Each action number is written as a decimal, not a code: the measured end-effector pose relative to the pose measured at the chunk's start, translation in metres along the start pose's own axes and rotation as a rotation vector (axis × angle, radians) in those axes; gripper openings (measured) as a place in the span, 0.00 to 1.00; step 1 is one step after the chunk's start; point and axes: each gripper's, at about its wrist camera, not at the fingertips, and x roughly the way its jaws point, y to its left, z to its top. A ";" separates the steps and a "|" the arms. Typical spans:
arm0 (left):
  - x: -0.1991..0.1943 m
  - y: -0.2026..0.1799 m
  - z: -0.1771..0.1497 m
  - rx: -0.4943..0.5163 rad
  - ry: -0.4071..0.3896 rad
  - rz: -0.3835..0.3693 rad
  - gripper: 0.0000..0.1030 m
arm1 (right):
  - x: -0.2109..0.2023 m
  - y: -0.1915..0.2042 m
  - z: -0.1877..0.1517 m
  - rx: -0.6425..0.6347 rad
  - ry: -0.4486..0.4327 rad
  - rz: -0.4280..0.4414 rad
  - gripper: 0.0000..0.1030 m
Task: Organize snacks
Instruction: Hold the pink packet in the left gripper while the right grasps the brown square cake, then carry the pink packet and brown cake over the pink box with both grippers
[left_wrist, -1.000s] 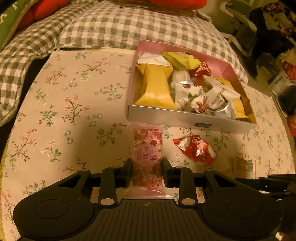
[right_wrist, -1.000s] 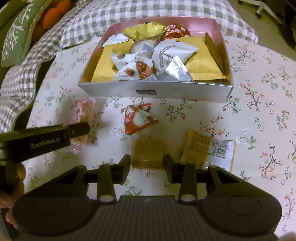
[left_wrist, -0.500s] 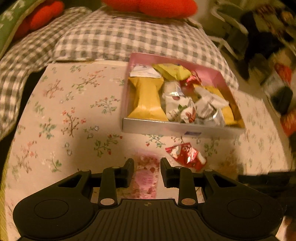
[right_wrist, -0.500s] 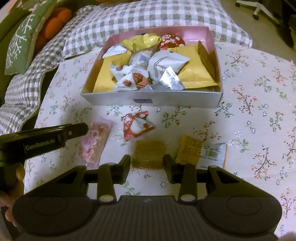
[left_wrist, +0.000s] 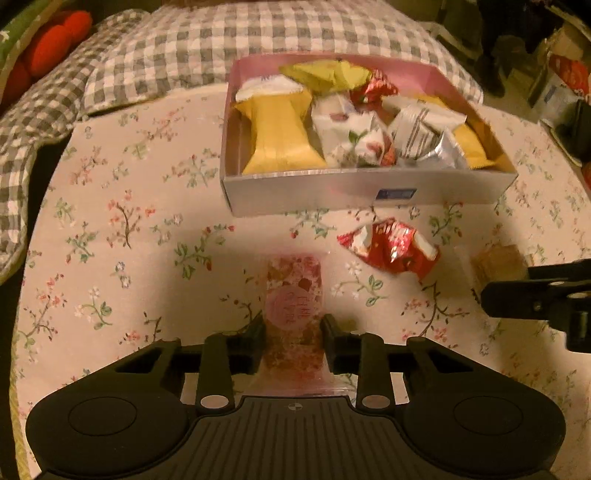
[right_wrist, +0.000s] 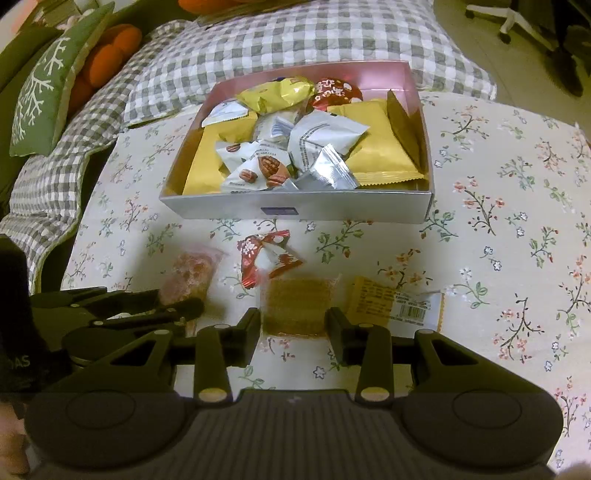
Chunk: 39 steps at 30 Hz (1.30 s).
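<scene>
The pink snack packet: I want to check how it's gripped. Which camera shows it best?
The left wrist view: the pink snack packet lies centred between the left gripper fingertips, its printed label visible. In the right wrist view it is off to the side, its near end hidden behind those fingers.

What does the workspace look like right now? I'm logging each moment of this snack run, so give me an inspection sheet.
Surface: floral cloth, snacks lying loose on it.
Job's things: silver box with pink inside, full of wrapped snacks; pink snack bar, red wrapper, amber packet and yellow barcode packet lie outside, in front of it.
Clutter: nothing seen.
Grippers: left gripper flanks the pink snack bar, fingers at its edges; grip cannot be told. Right gripper open, either side of the amber packet.
Cables: nothing seen.
Surroundings: checked quilt, green pillow, orange cushion, chair base.
</scene>
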 end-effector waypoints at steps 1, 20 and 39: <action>-0.002 -0.001 0.000 0.006 -0.012 0.008 0.29 | 0.000 0.000 0.001 0.003 -0.003 0.001 0.35; -0.046 -0.016 0.015 0.069 -0.168 -0.003 0.29 | -0.018 0.005 0.011 -0.012 -0.069 0.032 0.35; -0.015 0.012 0.104 -0.107 -0.285 -0.206 0.29 | -0.010 -0.036 0.072 0.155 -0.209 -0.019 0.35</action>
